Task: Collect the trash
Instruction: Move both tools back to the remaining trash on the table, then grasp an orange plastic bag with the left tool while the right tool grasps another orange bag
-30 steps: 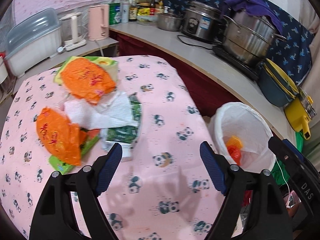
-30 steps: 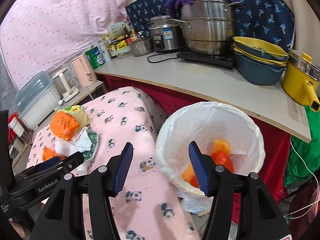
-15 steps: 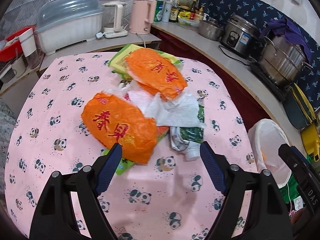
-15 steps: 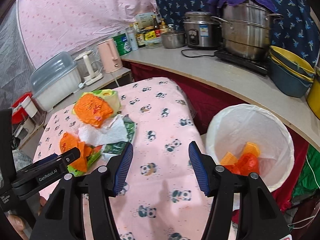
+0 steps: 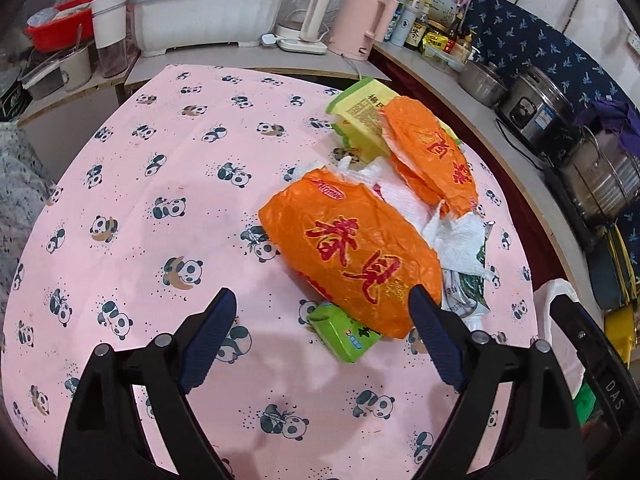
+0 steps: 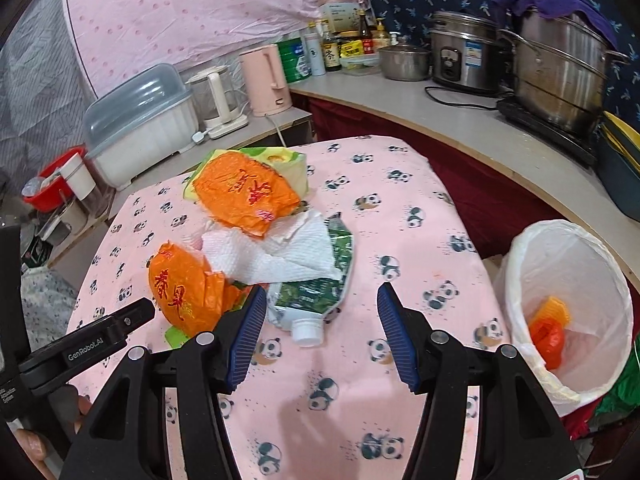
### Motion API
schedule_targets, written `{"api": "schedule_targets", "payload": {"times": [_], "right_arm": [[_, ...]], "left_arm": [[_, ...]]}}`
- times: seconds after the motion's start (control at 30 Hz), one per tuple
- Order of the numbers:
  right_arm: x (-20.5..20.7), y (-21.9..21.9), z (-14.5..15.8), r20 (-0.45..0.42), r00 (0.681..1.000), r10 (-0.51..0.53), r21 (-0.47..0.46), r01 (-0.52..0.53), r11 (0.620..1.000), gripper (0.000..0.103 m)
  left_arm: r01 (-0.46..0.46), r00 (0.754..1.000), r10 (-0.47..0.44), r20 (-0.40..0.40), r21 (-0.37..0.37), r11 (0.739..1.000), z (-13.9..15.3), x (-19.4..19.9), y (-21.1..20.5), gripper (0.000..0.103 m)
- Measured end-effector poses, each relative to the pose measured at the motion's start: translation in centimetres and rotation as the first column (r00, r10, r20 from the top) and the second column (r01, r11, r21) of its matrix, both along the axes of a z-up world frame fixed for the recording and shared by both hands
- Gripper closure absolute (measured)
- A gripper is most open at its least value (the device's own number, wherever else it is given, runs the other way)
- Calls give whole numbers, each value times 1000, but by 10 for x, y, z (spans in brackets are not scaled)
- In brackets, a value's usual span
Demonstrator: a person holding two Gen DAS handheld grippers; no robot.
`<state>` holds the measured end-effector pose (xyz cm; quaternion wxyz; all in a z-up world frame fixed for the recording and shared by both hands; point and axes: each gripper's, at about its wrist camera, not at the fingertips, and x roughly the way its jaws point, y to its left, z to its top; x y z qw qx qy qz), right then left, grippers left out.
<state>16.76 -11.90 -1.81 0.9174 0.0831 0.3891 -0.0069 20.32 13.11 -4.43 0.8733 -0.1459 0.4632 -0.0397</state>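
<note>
Left wrist view: our left gripper (image 5: 320,322) spread wide, empty, above near orange wrapper (image 5: 352,252) on panda tablecloth (image 5: 160,208), long axis slanting ahead-right. Right gripper (image 6: 322,330) also agape, empty; bin (image 6: 568,300) lies rightward.

The tablecloth (image 5: 168,168) is pale pink, printed all over with small black-and-white pandas. On it, two crumpled wrappers — the near orange wrapper (image 5: 352,252) and the far orange wrapper (image 5: 430,160) — are bright orange with red characters. The paper towel (image 6: 276,252) is white with a quilted texture. The squeezed pouch (image 6: 316,288) is dark green and white, with a white cap. A small carton (image 5: 344,332) is lime green; the box (image 5: 360,116) is yellow with green edges. The bin liner (image 6: 532,256) is white — orange scraps (image 6: 548,328) show inside. Both grippers' pads (image 6: 392,332) are blue on black frames.
</note>
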Motion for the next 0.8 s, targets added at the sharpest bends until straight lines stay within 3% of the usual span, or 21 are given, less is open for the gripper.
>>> {"api": "schedule_targets", "payload": {"times": [0.27,0.47,0.57,0.8], "right_arm": [[27,15,-6,-13,1000,17,7,-17,1000,47],[53,18,-11,-23,999,22,39,-21,999,47],[68,19,-15,-30,999,29,59,-28,998,47],[104,17,-26,-47,998,30,142,-23,990,43]], "left_arm": [[-14,996,1,-89,-153,988,-23,27,11,15],[-35,987,-13,-161,-293,955,-44,49,10,16],[-42,987,-11,-160,-320,946,-45,53,8,28],[-2,990,-40,-136,-292,956,-36,54,2,75]]}}
